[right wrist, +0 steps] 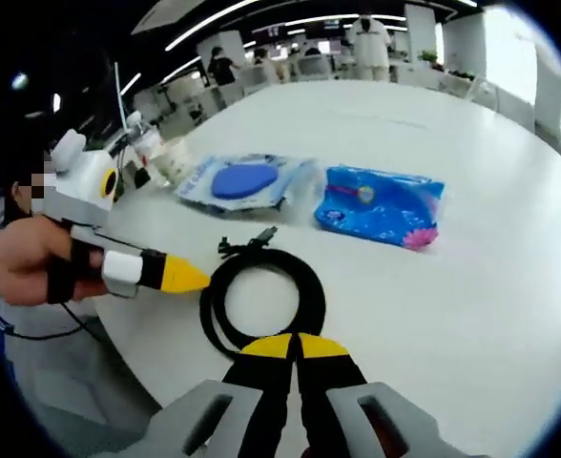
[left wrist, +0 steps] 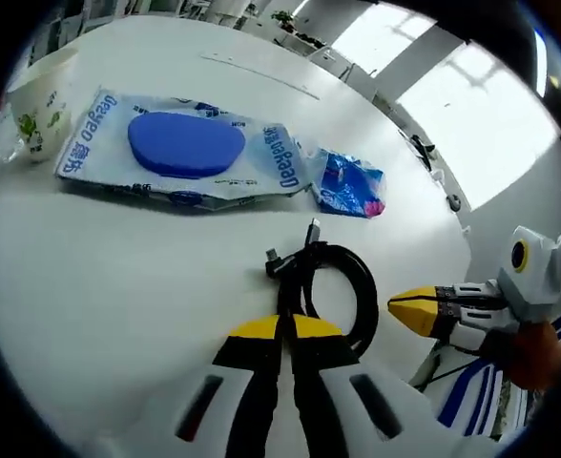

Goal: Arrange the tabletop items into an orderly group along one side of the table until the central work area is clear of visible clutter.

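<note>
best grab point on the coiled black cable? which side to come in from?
Probably the coil's open side arc. The black cable lies flat as a loop on the white table, its plug ends bunched at the far side. Come from above, one jaw inside the loop, one outside, closing across all strands; this avoids the loose plugs.

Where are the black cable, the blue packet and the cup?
black cable (right wrist: 261, 301), right gripper view, on the coil's rim.
blue packet (right wrist: 381, 205), right gripper view, on its middle.
cup (left wrist: 40, 100), left gripper view, on its side.

People standing (right wrist: 368, 38) far behind, bright windows (left wrist: 471, 124) — desks with plants (left wrist: 290, 24); ceiling light strips (right wrist: 214, 24)
</note>
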